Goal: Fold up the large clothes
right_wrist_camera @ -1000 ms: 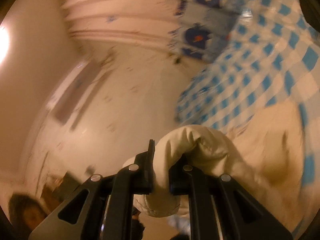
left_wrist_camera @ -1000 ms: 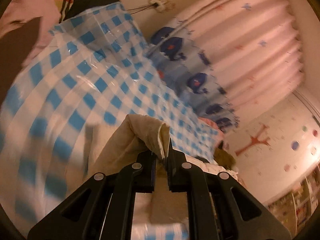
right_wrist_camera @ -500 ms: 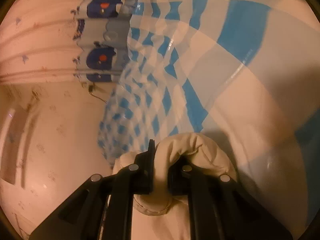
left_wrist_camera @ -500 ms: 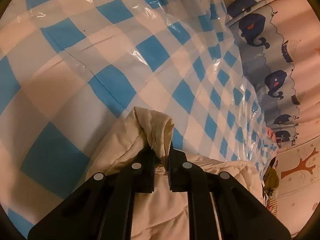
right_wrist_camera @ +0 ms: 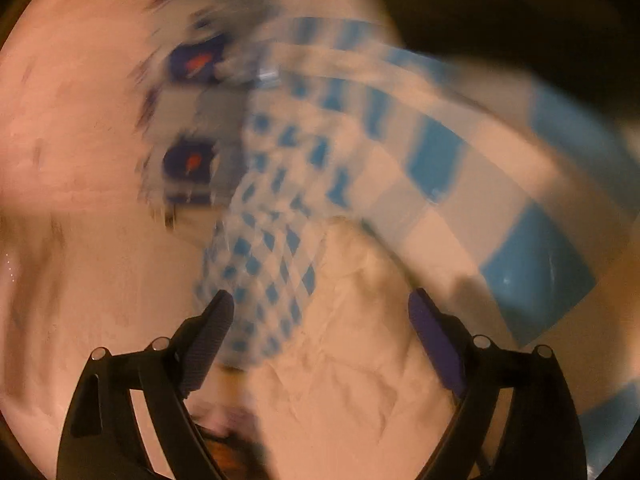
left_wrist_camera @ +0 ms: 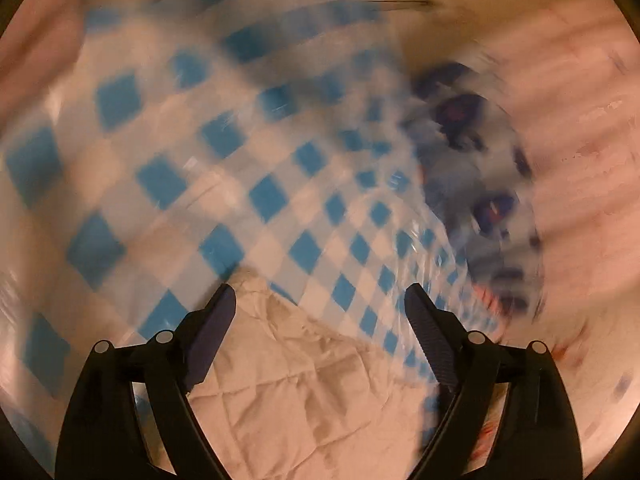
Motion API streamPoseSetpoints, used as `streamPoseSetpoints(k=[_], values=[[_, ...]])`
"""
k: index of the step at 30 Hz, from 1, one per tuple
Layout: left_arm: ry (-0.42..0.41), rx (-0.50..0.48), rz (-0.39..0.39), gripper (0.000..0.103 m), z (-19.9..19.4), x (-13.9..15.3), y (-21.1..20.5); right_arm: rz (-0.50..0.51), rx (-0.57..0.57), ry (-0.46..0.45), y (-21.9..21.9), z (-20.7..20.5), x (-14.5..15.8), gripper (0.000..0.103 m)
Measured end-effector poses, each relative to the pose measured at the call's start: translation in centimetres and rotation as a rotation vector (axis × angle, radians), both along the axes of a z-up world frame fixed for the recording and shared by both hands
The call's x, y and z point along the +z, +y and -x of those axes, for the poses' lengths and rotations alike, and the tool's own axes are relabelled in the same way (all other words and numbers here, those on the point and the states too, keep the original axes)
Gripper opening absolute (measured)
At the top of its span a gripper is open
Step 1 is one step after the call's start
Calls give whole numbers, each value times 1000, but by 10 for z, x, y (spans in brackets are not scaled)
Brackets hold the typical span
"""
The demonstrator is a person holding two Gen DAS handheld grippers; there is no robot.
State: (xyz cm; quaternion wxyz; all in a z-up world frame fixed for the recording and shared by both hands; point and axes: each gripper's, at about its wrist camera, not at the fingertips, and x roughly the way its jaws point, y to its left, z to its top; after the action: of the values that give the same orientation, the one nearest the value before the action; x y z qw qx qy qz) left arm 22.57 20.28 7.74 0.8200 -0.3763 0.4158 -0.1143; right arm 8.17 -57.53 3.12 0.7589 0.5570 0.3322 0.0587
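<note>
A cream quilted garment lies flat on the blue-and-white checked cover, its corner reaching up between the fingers of my left gripper. That gripper's jaws are opening and stand wide, with no pad on the cloth. In the right wrist view the same garment spreads below my right gripper, whose jaws are also opening wide and press on nothing. Both views are smeared by motion.
The checked cover spreads over the whole surface. A curtain with dark blue whale prints hangs past its far edge, beside pink curtain folds. In the right wrist view the whale curtain is at upper left.
Both grippers have let go of the cream garment and spread wide. The cloth has dropped flat onto the checked cover, and both cameras have swung down and across it.
</note>
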Motion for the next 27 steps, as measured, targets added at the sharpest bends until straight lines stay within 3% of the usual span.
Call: streamPoseSetpoints(k=[2,5,6,8,10,12,13,15,18,21,24,27], values=[[-120,-122,-83,82,26,14,-40,194,112,-103,47,-3,39,86],[-295,-390,-186,82,72,9,-134,444,331,-167,141,-22,69,86],[-306,-442,-219,82,78,3,-155,521,390,-169,166,-28,70,86],[-313,-578,-326,82,85,-19,-208,798,522,-152,235,-45,65,85],[-229,-617,-438,82,65,-54,-247,1030,623,-87,284,-71,35,85],[-97,-594,-514,78,25,-97,-262,1062,637,16,291,-96,-3,86],[-75,-575,-525,78,13,-109,-262,996,625,91,282,-116,-28,86],[-36,-550,-523,77,-17,-131,-264,858,575,144,254,-134,-51,86],[-2,-554,-574,77,-30,-141,-276,855,585,203,248,-147,-64,86],[-13,-551,-602,77,-15,-125,-271,854,615,179,245,-135,-46,86],[-131,-474,-612,78,11,-80,-240,908,498,55,221,-104,-1,87],[-167,-349,-669,79,9,-62,-198,1022,418,78,200,-94,8,91]])
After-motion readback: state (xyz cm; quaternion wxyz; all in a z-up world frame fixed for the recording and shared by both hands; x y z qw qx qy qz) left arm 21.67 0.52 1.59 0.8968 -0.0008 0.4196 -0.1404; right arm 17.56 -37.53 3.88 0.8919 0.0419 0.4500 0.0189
